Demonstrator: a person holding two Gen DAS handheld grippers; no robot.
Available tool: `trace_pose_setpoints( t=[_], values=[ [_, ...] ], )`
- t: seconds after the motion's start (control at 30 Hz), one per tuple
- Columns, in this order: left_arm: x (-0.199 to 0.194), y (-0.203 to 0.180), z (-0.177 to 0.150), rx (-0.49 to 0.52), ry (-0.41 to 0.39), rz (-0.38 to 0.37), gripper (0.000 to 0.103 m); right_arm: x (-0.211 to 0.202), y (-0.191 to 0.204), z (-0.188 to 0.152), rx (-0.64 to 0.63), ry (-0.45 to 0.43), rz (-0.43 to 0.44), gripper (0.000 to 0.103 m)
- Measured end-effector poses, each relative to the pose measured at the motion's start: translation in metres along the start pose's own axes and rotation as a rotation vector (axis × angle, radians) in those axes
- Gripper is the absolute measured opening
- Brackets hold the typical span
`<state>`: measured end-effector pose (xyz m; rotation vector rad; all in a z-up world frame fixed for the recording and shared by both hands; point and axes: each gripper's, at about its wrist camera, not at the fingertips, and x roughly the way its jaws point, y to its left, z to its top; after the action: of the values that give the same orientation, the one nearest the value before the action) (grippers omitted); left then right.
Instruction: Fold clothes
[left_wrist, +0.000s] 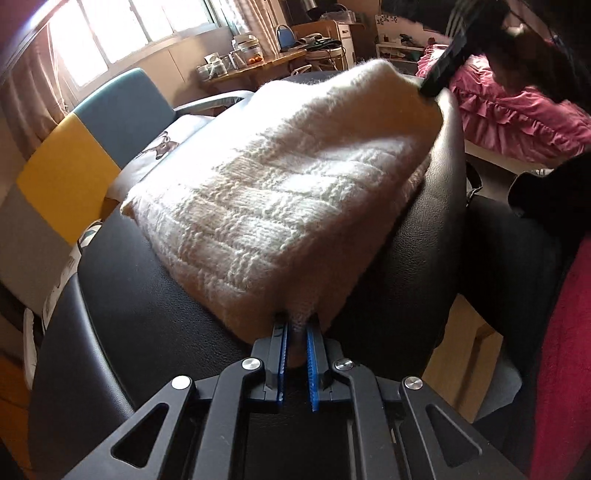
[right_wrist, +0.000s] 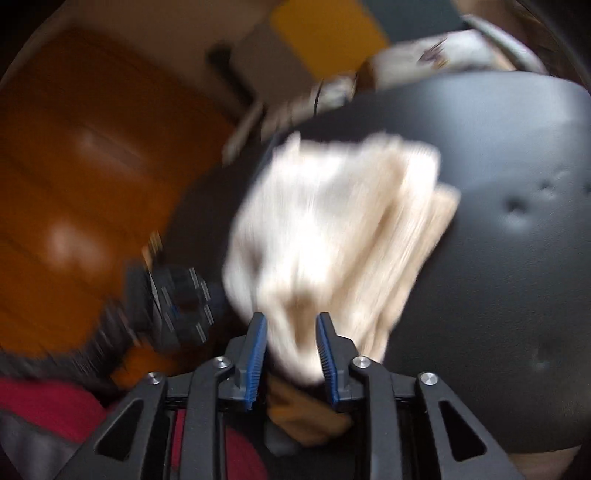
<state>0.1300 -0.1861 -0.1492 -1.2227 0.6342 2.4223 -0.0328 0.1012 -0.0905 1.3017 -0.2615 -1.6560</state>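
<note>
Left gripper (left_wrist: 296, 320) pinched tight on near corner of cream cable-knit woollen sweater (left_wrist: 284, 192), right gripper (right_wrist: 291, 325) part-open astride the far corner, grip unclear through blur, sweater folded atop black leather seat (left_wrist: 140, 314)

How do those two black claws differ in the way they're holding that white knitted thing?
The left claw is pinched nearly shut on the near edge of the white knit sweater; the right claw gapes wider, with cloth loosely between its fingers. The left view is sharp, the right blurred. Both have blue pads.
</note>
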Motion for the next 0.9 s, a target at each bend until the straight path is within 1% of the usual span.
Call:
trace_pose_setpoints(
  t=[0.03, 0.07, 0.13, 0.17, 0.23, 0.37, 0.4, 0.43, 0.47, 0.5, 0.6, 0.63, 0.67, 0.7, 0.73, 0.9],
  values=[
    [0.001, 0.0, 0.0, 0.003, -0.001, 0.001, 0.009, -0.008, -0.007, 0.007, 0.046, -0.062, 0.015, 0.04],
    [0.002, -0.001, 0.001, 0.006, -0.003, 0.001, 0.009, -0.005, -0.015, 0.013, 0.092, -0.102, 0.023, 0.045],
    [0.004, 0.0, 0.001, -0.004, -0.008, -0.003, 0.009, 0.006, -0.033, 0.023, 0.181, -0.164, 0.052, 0.045],
    [0.005, 0.0, 0.001, -0.017, -0.012, -0.008, 0.01, 0.015, -0.042, 0.025, 0.225, -0.174, 0.078, 0.045],
    [0.005, 0.002, -0.001, -0.045, -0.021, -0.016, 0.01, 0.033, -0.058, 0.028, 0.312, -0.172, 0.121, 0.045],
    [0.004, -0.001, -0.004, -0.04, -0.028, -0.006, 0.01, 0.064, -0.064, 0.029, 0.337, -0.095, 0.061, 0.044],
    [0.003, -0.002, -0.004, -0.036, -0.028, -0.003, 0.01, 0.069, -0.055, 0.03, 0.272, -0.078, 0.015, 0.038],
    [0.003, -0.003, -0.004, -0.03, -0.027, -0.004, 0.01, 0.073, -0.042, 0.032, 0.202, -0.067, -0.044, 0.023],
    [0.003, -0.004, -0.004, -0.024, -0.025, -0.005, 0.01, 0.071, -0.028, 0.035, 0.142, -0.066, -0.075, 0.013],
    [0.004, -0.004, -0.004, -0.017, -0.023, -0.006, 0.01, 0.07, -0.013, 0.039, 0.081, -0.067, -0.103, 0.013],
    [0.004, -0.007, -0.002, 0.037, -0.004, -0.008, 0.01, 0.058, 0.029, 0.066, -0.167, -0.121, -0.271, 0.012],
    [0.004, -0.007, -0.002, 0.053, 0.003, -0.012, 0.01, 0.053, 0.039, 0.072, -0.226, -0.118, -0.331, 0.012],
    [0.004, -0.007, -0.001, 0.065, 0.007, -0.019, 0.01, 0.062, 0.043, 0.076, -0.257, -0.099, -0.385, 0.012],
    [0.005, -0.008, -0.001, 0.076, 0.011, -0.024, 0.01, 0.067, 0.039, 0.076, -0.26, -0.066, -0.411, 0.012],
    [0.006, -0.007, 0.0, 0.082, 0.014, -0.026, 0.01, 0.08, 0.032, 0.075, -0.251, -0.021, -0.424, 0.012],
    [0.008, -0.007, 0.002, 0.099, 0.026, -0.033, 0.01, 0.097, -0.015, 0.041, -0.064, -0.034, -0.346, 0.014]
  ],
)
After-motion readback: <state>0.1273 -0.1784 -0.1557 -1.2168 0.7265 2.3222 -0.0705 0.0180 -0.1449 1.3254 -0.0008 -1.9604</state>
